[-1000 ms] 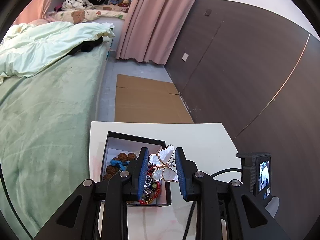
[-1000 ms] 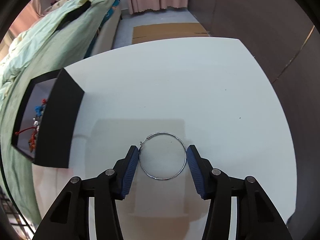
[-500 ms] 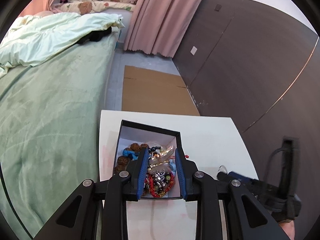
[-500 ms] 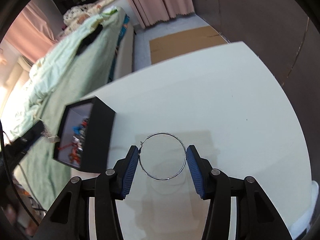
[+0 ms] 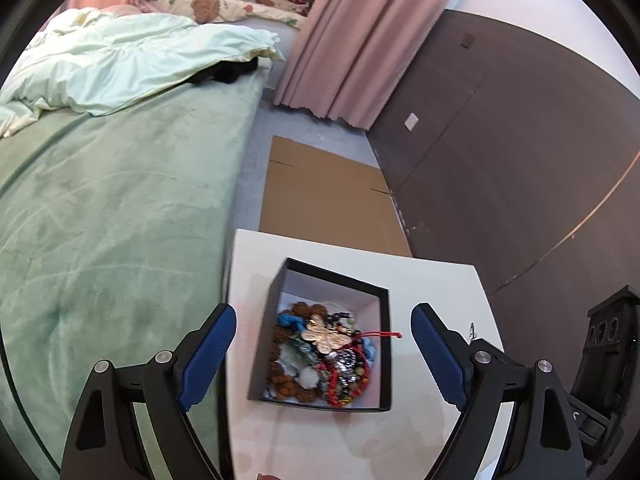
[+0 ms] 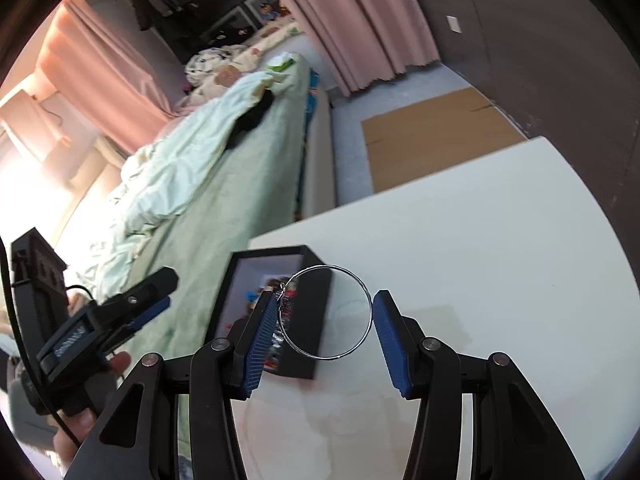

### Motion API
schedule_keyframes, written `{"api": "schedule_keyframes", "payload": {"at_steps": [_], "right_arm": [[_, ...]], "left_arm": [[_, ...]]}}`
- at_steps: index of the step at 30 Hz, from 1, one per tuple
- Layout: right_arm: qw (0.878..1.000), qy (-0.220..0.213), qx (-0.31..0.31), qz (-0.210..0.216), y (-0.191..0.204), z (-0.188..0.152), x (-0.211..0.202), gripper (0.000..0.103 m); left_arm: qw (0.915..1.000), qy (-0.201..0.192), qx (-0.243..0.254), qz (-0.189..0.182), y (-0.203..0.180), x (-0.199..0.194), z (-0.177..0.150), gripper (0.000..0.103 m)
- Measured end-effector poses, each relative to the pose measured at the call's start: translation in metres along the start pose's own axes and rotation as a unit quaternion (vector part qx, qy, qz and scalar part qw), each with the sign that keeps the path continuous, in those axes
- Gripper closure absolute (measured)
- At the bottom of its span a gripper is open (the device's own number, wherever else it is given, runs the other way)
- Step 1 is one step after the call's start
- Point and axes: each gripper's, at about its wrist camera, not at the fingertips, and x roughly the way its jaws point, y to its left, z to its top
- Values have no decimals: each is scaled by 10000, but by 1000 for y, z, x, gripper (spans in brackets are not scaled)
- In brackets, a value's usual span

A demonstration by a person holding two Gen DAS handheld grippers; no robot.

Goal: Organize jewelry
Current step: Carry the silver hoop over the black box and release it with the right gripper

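Note:
A black jewelry box [image 5: 384, 312] sits on the white table [image 5: 432, 280], full of beads and bracelets. A gold butterfly piece [image 5: 323, 334] lies on top of the pile inside it. My left gripper [image 5: 323, 356] is wide open and empty above the box. My right gripper [image 6: 324, 332] is shut on a thin silver hoop earring [image 6: 362, 292], pinched across its width and held above the table just right of the box [image 6: 310, 320]. The left gripper also shows in the right wrist view [image 6: 132, 304].
A green bed [image 5: 100, 208] runs along the table's left side. A flat piece of cardboard [image 5: 324, 196] lies on the floor beyond the table. A dark wall panel [image 5: 500, 160] stands to the right. The right gripper's body shows at the left wrist view's right edge [image 5: 604, 352].
My left gripper opened and let the butterfly piece drop into the box. My right gripper lifted the hoop off the table and carried it left toward the box.

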Motion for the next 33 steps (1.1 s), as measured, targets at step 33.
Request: {"api": "schedule_keyframes", "payload": {"at_steps": [33], "right_arm": [[9960,-232,-44,862,26,-1,-4,24]], "left_arm": [[10000,-84,-36,-8,15,-19,5,12]]}}
